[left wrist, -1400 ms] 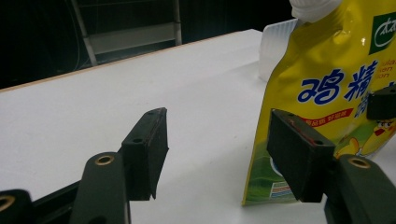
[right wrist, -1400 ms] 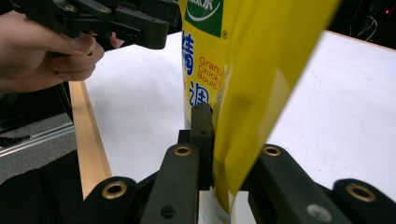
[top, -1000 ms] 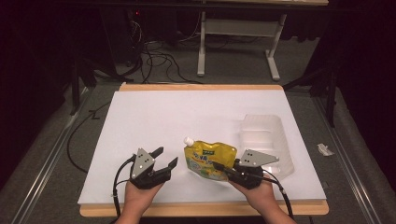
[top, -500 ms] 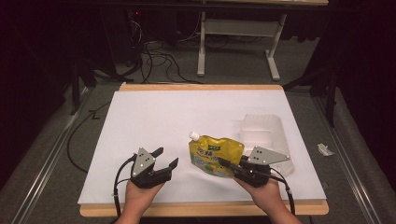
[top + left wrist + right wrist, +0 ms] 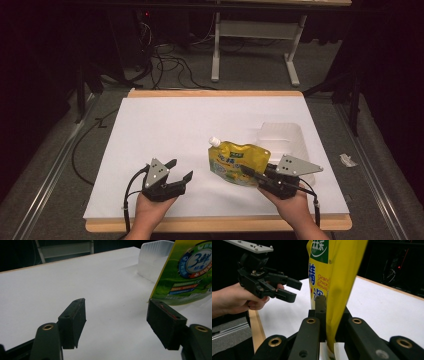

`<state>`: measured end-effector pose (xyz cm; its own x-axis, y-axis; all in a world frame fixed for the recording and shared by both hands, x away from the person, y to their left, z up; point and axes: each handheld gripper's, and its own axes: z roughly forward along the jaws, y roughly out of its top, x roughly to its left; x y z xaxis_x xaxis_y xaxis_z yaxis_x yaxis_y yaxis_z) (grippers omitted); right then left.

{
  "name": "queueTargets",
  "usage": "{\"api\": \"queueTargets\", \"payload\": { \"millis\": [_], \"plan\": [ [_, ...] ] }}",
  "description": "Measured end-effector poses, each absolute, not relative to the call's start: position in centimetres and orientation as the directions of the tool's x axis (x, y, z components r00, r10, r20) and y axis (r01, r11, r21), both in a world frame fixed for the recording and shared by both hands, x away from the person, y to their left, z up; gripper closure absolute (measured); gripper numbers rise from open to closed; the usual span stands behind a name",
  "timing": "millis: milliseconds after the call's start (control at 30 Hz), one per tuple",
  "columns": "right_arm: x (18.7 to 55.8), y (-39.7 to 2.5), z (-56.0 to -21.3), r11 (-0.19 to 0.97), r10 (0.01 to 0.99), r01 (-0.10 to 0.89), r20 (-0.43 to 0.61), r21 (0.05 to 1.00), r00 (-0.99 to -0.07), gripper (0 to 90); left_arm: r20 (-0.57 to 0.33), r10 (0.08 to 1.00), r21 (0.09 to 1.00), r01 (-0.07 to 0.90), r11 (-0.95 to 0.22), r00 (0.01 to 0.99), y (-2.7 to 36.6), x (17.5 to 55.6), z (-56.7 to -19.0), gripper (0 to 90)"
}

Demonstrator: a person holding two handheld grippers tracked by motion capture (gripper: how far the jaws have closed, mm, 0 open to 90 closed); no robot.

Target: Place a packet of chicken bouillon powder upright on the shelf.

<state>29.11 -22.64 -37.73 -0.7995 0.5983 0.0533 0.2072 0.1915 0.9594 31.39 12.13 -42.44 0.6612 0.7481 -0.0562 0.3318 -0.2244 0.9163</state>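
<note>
Right now your right tongs point(image 5: 256, 176) are clamped on the bottom edge of the yellow spouted pouch point(image 5: 237, 161), jaws pinched tight on the thin film, as the right gripper view shows with the pouch point(image 5: 332, 285) rising straight up between them. The pouch stands tilted ahead of those tongs, its white cap point(image 5: 214, 141) pointing up and away toward the far left, its body leaning just beside the clear plastic tray point(image 5: 285, 137) that sits beyond and to the outer side of the right tongs.

Your left tongs point(image 5: 180, 170) hang open and empty, jaws spread wide over bare white worktop point(image 5: 165, 125), with the pouch point(image 5: 190, 272) off to their inner side and a little ahead.

The risk, as I judge it, lies in that grip: you hold only a narrow strip of slick film at the seam, and the filled body above it is heavy and floppy. A quick swing or a twist could make it slip out or fold over and drop. Swinging it outward could also knock the light tray, which looks easy to shove.

For room, you have wide open worktop ahead of and between both tongs. The near wooden edge point(image 5: 215, 224) runs close behind your hands, so keep the pouch moving forward or inward.
</note>
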Motion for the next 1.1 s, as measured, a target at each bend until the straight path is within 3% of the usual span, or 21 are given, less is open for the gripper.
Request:
{"api": "queueTargets", "payload": {
  "millis": [1100],
  "plan": [
    [29.4,-27.3,-34.5,0.146,0.656,0.160,0.026,0.976,-0.754,86.3,-0.061,0.737,0.916,0.331,-0.226,0.673,12.3,31.4,-42.3,32.0]
  ]
}}
